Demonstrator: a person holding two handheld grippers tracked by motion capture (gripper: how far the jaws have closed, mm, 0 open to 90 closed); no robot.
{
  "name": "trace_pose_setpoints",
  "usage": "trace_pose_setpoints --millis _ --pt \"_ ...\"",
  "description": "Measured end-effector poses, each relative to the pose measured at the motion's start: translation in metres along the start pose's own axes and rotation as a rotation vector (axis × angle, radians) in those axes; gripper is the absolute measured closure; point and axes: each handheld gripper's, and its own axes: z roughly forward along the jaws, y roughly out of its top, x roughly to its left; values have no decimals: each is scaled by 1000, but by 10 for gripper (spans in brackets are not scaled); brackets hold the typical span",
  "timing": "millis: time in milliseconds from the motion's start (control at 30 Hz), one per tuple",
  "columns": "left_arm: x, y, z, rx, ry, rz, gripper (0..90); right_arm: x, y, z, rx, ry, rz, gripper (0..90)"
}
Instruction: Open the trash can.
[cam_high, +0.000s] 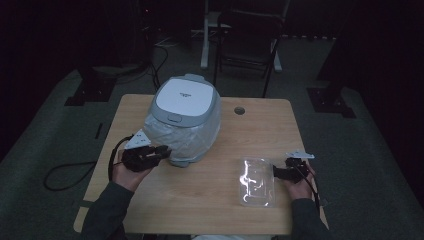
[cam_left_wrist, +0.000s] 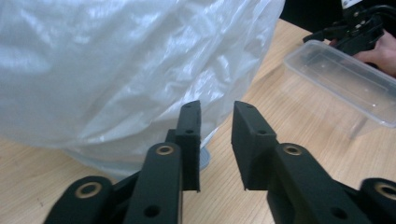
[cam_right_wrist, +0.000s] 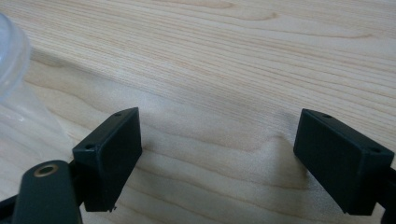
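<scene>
A white rice cooker with a grey-rimmed lid (cam_high: 184, 97) stands mid-table, its body wrapped in a thin clear plastic bag (cam_high: 202, 134). My left gripper (cam_high: 159, 152) sits at the cooker's lower left side. In the left gripper view the left gripper (cam_left_wrist: 217, 109) has its jaws a small gap apart, right by the bag (cam_left_wrist: 130, 60), with nothing between them. A clear plastic container (cam_high: 256, 181) lies at the front right. My right gripper (cam_high: 278, 172) rests at its right edge. The right gripper (cam_right_wrist: 219, 135) is open wide over bare wood, with the container (cam_right_wrist: 11, 60) at the left.
The wooden table (cam_high: 210, 200) has a round cable hole (cam_high: 239, 110) at the back. A dark chair (cam_high: 248, 37) stands behind the table. A cable (cam_high: 65, 175) loops on the floor at the left. The room is dim.
</scene>
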Motion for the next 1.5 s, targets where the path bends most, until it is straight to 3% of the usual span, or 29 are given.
trace_pose_setpoints --millis 167,733,1167,1500 --pt "1 7 -4 -15 -8 2 900 0 0 0 -1 0 -1 144" --pt "4 39 -17 -77 -3 34 900 0 0 0 0 0 -1 144" --pt "1 71 -20 -118 2 82 900 0 0 0 0 0 0 144" --pt "9 88 -15 -136 6 70 900 0 0 0 -1 0 0 144"
